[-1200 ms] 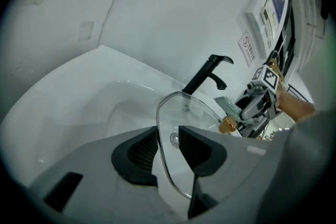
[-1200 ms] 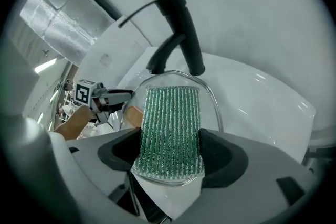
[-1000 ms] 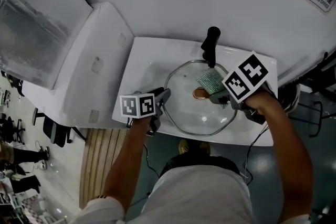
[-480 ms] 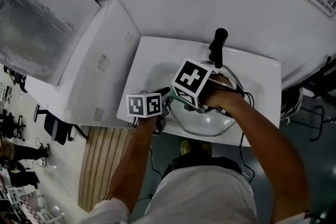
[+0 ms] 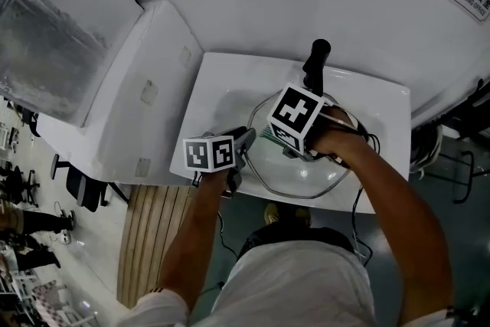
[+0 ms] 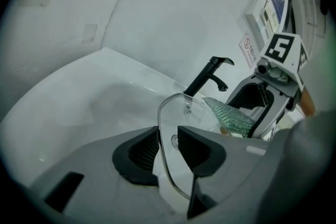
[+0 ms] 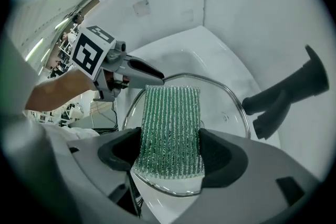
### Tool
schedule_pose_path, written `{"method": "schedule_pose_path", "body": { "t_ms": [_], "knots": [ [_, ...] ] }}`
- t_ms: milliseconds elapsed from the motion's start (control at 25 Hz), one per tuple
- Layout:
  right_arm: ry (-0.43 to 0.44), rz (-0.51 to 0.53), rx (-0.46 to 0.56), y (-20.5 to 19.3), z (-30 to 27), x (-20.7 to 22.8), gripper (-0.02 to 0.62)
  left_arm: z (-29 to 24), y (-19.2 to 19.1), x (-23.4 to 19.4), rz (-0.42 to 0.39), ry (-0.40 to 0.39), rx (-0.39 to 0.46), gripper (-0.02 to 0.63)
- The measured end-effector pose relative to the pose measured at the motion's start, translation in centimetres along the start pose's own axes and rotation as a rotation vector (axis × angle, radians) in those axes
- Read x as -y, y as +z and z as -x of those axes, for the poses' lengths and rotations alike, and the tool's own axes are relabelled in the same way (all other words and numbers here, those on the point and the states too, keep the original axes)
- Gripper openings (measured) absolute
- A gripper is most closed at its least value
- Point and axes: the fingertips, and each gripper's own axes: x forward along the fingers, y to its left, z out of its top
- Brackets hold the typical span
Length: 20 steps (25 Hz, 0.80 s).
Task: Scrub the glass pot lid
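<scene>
The round glass pot lid (image 6: 185,108), laid in the glossy white sink basin (image 5: 215,90), was straddled at its thin metal rim by the left gripper (image 6: 168,147), whose ribbed black jaws were closing but not yet pressed on it. A green, glittery, ribbed scrub pad (image 7: 171,117) was clamped in the right gripper (image 7: 170,153), which had been shifted leftward across the lid since a second before.

Both bare forearms reach forward and down. The left gripper (image 6: 168,142) is closing its jaws around the rim of the round glass pot lid (image 6: 195,113). The right gripper (image 7: 170,148), angled toward the left one, clamps a green ribbed scouring pad (image 7: 171,120).
</scene>
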Motion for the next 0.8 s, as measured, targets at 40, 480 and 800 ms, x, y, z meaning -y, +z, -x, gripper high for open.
{"method": "schedule_pose_path", "body": {
  "t_ms": [40,480,800],
  "knots": [
    [0.002,-0.014,0.006,-0.5,0.2,0.3,0.339,0.0,0.0,0.0,-0.001,0.002,-0.002,0.121],
    [0.044,-0.224,0.154,-6.7,1.7,3.9,0.339,0.1,0.1,0.0,-0.008,0.016,-0.01,0.121],
    [0.064,-0.409,0.27,-10.8,1.3,6.2,0.339,0.0,0.1,0.1,-0.008,0.021,-0.014,0.121]
  ]
}}
